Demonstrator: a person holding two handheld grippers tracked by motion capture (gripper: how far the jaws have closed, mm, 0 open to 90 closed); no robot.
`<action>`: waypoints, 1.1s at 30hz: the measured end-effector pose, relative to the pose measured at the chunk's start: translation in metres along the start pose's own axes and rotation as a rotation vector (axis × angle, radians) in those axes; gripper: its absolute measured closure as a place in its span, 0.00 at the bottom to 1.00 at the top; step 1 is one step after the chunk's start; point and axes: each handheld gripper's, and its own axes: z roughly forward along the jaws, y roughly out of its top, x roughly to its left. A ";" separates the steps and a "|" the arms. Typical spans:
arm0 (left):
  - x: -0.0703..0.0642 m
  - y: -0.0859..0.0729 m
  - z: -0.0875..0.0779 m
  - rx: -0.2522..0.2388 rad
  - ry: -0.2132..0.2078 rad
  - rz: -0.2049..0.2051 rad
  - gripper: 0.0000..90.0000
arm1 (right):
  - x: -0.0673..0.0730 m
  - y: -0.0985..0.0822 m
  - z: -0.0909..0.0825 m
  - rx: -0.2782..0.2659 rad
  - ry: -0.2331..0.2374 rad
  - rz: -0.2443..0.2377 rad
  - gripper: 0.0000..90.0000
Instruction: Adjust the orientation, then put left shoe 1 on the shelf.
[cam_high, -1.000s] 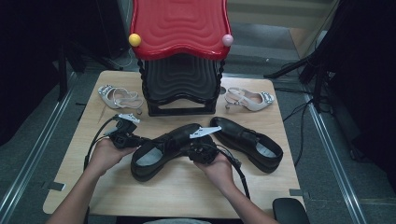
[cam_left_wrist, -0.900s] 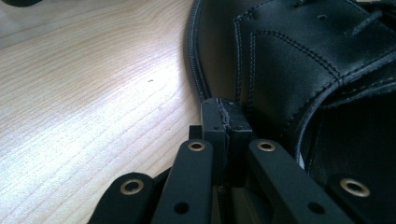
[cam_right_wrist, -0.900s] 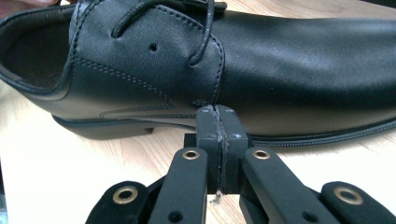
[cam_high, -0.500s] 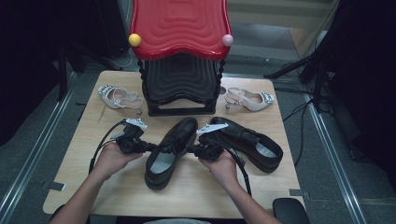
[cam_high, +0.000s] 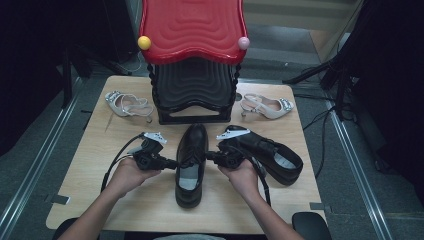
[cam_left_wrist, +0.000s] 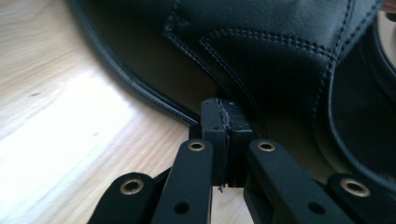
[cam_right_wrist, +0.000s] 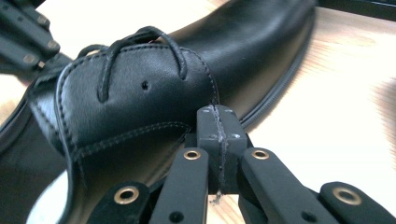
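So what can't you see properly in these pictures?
- High view: the lower shelves of the red-topped rack are dark, so what sits on them can't be told.
- Left gripper view: the black shoe runs off the top and right edges, hiding its toe and heel.
- Right gripper view: the shut right tongs cover the spot where they meet the shoe.
- High view: the silver sandal is too small for its details.

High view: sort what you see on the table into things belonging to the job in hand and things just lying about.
In the job:
- black shoe in the middle
- left gripper, shut, at its side
- right gripper, shut, at its other side

Lying about:
- second black shoe
- left silver sandal
- right silver sandal
- red-topped shoe rack
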 end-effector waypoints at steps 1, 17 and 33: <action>0.000 0.000 0.001 -0.002 -0.011 -0.010 1.00 | -0.001 0.000 0.000 -0.001 -0.001 0.004 1.00; -0.010 0.010 -0.024 -0.070 0.036 0.000 0.67 | -0.003 0.010 -0.029 0.016 0.038 0.073 0.89; -0.009 0.059 -0.076 -0.137 0.075 0.028 0.71 | 0.035 0.030 -0.046 0.091 0.128 0.012 0.83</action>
